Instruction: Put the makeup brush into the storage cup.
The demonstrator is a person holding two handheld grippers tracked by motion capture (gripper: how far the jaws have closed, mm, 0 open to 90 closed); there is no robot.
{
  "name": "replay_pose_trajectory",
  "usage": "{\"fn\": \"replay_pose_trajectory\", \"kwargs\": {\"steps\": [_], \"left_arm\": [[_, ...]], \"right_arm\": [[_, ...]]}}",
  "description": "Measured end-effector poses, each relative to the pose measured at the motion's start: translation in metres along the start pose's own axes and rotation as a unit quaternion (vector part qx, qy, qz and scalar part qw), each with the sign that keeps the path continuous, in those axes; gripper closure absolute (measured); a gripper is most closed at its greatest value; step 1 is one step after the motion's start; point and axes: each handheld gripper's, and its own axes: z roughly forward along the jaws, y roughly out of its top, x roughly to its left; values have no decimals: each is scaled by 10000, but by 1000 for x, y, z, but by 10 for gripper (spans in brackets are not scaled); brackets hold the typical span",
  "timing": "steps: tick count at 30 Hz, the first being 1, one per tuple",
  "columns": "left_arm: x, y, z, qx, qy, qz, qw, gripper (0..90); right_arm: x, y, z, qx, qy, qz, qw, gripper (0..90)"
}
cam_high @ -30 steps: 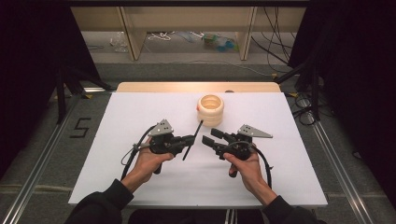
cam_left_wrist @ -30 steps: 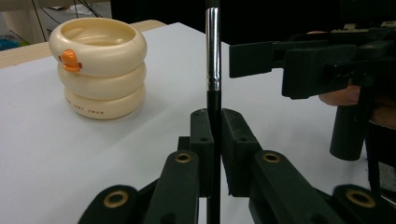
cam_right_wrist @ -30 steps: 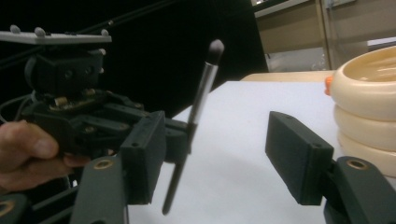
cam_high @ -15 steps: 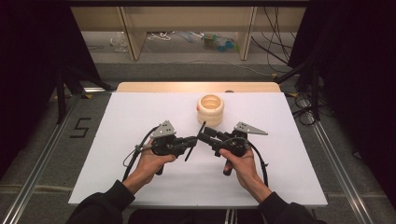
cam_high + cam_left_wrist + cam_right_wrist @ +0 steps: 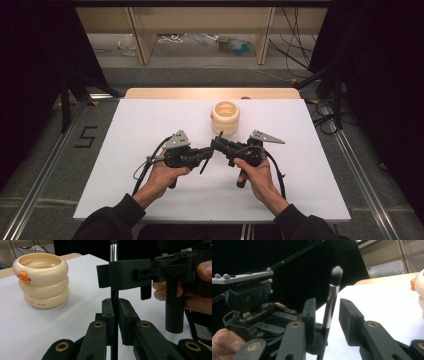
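Makeup brush (image 5: pixel 331 302) clamped in left gripper (image 5: pixel 114 312), standing between right gripper's (image 5: pixel 327 315) parted jaws

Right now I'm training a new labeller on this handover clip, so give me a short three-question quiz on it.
1. True or false: the left gripper is shut on the makeup brush.
2. How do the right gripper's jaws stand? A shut on the brush; B open around it.
3. What colour is the small tab on the cream holder?

Key: 1 true. 2 B. 3 orange.
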Motion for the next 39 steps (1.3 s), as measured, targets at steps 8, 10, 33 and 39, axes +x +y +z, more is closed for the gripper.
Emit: {"fn": "replay_pose_trajectory", "kwargs": {"steps": [8,10,33,39], "left_arm": [[-3,0,1,-19,-21,-9,10000,836],[-3,0,1,-14,-42,8,10000,836],[-4,0,-2,-14,-78,-29,10000,600],[0,-10,-8,36,-132,102,9999,506]], "right_arm": [[-1,-1,1,16,24,50,10000,728],[-1,-1,2,14,47,57,10000,739],[-2,3,-2,-23,43,-27,10000,839],[-5,5,-5,-40,-55,-225,9997,839]]}}
